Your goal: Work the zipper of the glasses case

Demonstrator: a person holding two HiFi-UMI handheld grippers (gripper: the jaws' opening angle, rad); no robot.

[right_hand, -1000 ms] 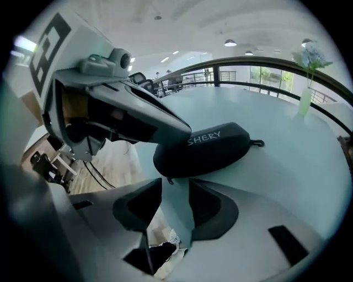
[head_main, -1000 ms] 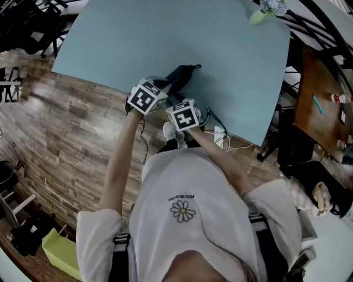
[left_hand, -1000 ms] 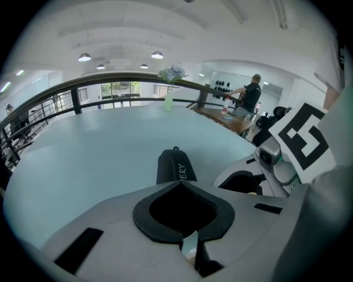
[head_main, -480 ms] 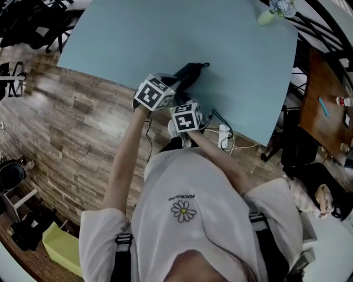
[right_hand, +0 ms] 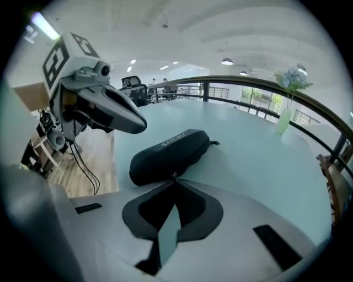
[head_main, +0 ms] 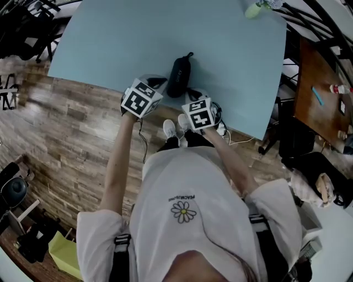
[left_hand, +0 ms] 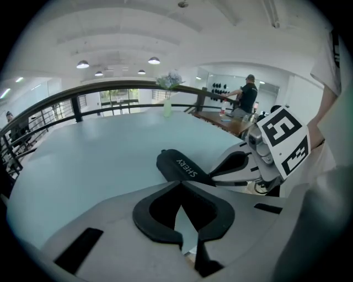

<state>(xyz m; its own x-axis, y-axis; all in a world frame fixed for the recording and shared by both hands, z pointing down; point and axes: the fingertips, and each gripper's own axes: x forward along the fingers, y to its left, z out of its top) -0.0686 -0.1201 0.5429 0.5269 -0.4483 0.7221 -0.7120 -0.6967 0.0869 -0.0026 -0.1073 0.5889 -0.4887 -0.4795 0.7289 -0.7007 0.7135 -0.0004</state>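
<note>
The black glasses case (head_main: 179, 76) lies zipped on the light blue table (head_main: 138, 44), its pull strap (head_main: 190, 55) at the far end. My left gripper (head_main: 158, 83) sits at the table's front edge, just left of the case's near end, shut and empty. In the left gripper view the case (left_hand: 177, 164) lies just beyond the closed tips (left_hand: 180, 185). My right gripper (head_main: 191, 95) is just behind the case's near end. Its jaws are closing and the tips (right_hand: 175, 181) meet with nothing between them, the case (right_hand: 168, 153) close ahead.
A pale green vase with flowers (head_main: 257, 7) stands at the table's far right corner. Wooden floor (head_main: 71, 137), white shoes (head_main: 175, 129) and cables (head_main: 226, 140) lie below the front edge. A brown side table (head_main: 320, 104) stands at the right.
Both grippers have drawn back from the case toward the person. The right one has moved right and shut. The case now lies free and straighter on the table.
</note>
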